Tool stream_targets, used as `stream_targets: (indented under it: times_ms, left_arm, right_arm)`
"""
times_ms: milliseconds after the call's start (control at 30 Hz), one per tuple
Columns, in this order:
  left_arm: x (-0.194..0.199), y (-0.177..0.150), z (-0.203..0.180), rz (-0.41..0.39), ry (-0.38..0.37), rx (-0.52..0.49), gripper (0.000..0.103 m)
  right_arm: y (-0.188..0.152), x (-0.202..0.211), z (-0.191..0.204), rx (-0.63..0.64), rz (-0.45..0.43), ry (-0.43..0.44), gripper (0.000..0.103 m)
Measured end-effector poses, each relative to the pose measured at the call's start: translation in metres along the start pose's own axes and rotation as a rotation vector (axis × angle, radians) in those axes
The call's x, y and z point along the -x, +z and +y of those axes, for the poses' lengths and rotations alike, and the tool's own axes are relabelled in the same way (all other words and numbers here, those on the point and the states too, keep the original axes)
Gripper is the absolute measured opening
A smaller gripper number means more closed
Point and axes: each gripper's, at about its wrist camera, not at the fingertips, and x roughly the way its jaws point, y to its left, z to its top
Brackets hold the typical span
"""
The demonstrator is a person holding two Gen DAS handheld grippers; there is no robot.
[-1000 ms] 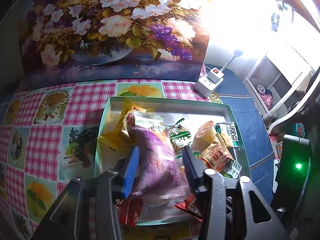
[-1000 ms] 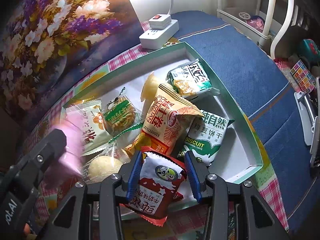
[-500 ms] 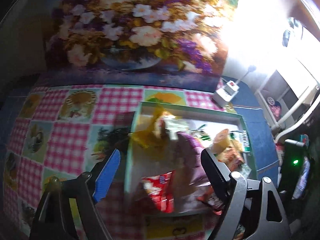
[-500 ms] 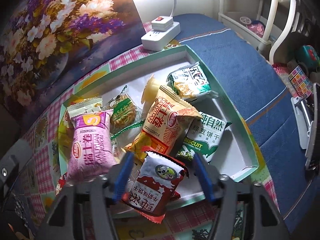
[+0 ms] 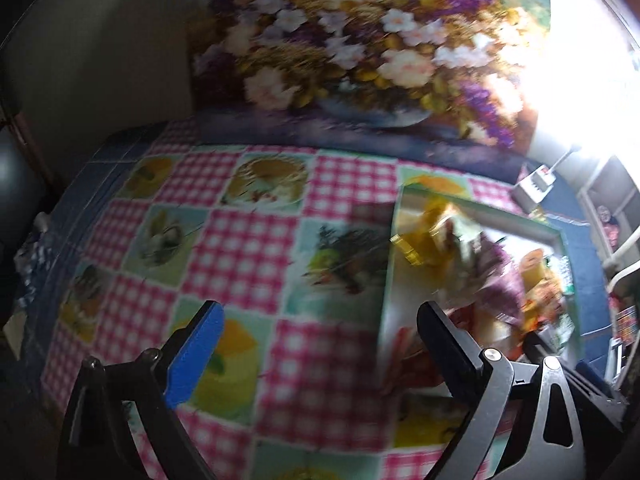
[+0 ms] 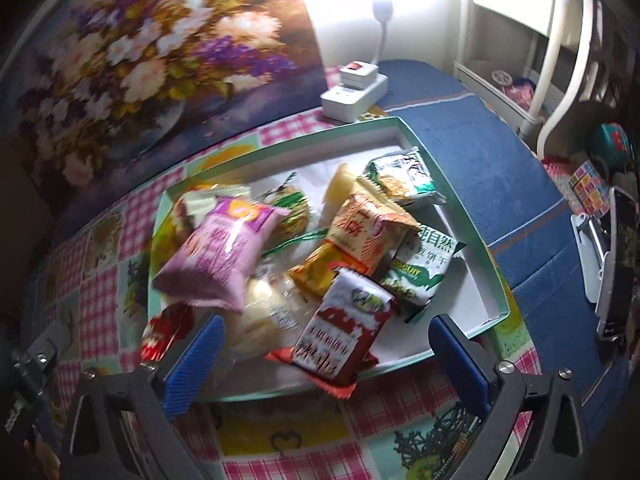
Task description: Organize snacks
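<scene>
Both packets now lie released in the shallow green-rimmed cardboard tray (image 6: 460, 216), the left hand-held gripper (image 5: 320, 354) and right hand-held gripper (image 6: 326, 358) opening wide and empty, so each should back clear before reaching again.

Glossy plastic snack wrappers (image 6: 224, 256), matt card tray (image 6: 494, 280), shiny oilcloth (image 5: 240, 248)

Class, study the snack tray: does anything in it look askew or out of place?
Yes. The red-and-white packet hangs over the tray's near rim instead of lying inside, and the pink bag sits tilted atop other snacks. The pile looks heaped, not arranged.
</scene>
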Motion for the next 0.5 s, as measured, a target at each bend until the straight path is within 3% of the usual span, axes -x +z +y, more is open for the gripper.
stream_targets:
  times_ms: [300,500]
  left_arm:
    - [0.000,-0.027,0.010,0.046,0.080,-0.044,0.097]
    - [0.004,-0.037,0.017,0.052,0.086,-0.052,0.097]
  right_arm:
    - [-0.026,0.007,0.012,0.034,0.006,0.010,0.103]
    - [-0.035,0.013,0.012,0.046,0.008,0.007,0.103]
